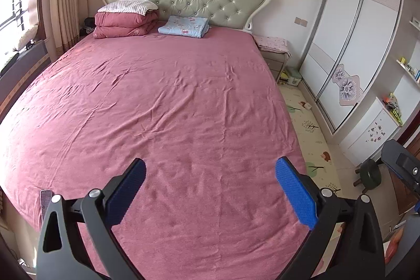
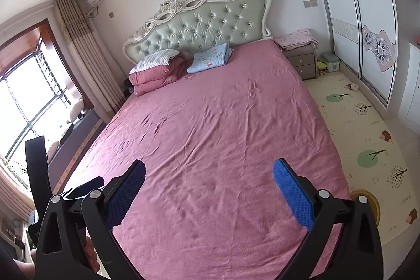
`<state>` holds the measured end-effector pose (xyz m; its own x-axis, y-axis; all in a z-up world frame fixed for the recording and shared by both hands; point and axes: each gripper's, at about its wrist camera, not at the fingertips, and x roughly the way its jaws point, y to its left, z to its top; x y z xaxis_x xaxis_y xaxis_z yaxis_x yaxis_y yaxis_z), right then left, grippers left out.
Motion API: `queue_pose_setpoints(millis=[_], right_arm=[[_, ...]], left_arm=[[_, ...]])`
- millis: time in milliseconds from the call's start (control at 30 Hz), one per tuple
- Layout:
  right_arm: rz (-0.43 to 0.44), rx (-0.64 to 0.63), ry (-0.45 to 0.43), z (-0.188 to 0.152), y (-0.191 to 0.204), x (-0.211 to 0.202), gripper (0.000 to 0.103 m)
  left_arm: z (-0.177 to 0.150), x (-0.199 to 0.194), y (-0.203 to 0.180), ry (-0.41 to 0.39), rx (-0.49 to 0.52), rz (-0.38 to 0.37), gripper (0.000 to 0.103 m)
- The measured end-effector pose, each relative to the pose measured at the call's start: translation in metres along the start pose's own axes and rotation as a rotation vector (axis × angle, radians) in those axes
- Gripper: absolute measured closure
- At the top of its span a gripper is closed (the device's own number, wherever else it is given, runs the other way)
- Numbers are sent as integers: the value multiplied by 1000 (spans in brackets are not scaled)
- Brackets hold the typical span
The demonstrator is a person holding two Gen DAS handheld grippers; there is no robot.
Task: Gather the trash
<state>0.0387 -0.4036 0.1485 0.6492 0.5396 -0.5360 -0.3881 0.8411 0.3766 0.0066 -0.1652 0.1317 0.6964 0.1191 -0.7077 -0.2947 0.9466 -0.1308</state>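
Observation:
A small white and red scrap (image 1: 305,104) lies on the play mat beside the wardrobe; the right wrist view shows the same scrap (image 2: 353,87) far off at the right. My left gripper (image 1: 211,167) hangs open above the foot of the pink bed (image 1: 170,101), nothing between its blue pads. My right gripper (image 2: 210,167) is open too, over the same end of the bed (image 2: 223,135), and holds nothing. Part of the right tool (image 1: 401,164) shows at the left view's right edge. The left tool (image 2: 36,156) rises at the right view's left edge.
Folded pink quilts (image 1: 123,22) and a blue blanket (image 1: 183,26) lie by the headboard. A phone (image 1: 46,200) rests at the bed's near left edge. A nightstand (image 2: 302,59), a sliding wardrobe (image 2: 367,17), a dark stool (image 1: 368,173) and a window (image 2: 23,101) surround the bed.

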Motion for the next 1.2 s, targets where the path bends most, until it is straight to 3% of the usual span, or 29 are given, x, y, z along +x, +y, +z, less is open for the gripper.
queue_pose_setpoints(millis=[200,367,1200], right_arm=[[-11,19,-7,-3,-3,-1,9],[-15,18,-12,-2,-1,-2,9],[-13,43,11,-4,-9,1,9]], left_arm=[[0,-1,2,1,10,62,4],[2,-3,-2,-7,34,14,4],[2,1,-8,14,52,-6,4]])
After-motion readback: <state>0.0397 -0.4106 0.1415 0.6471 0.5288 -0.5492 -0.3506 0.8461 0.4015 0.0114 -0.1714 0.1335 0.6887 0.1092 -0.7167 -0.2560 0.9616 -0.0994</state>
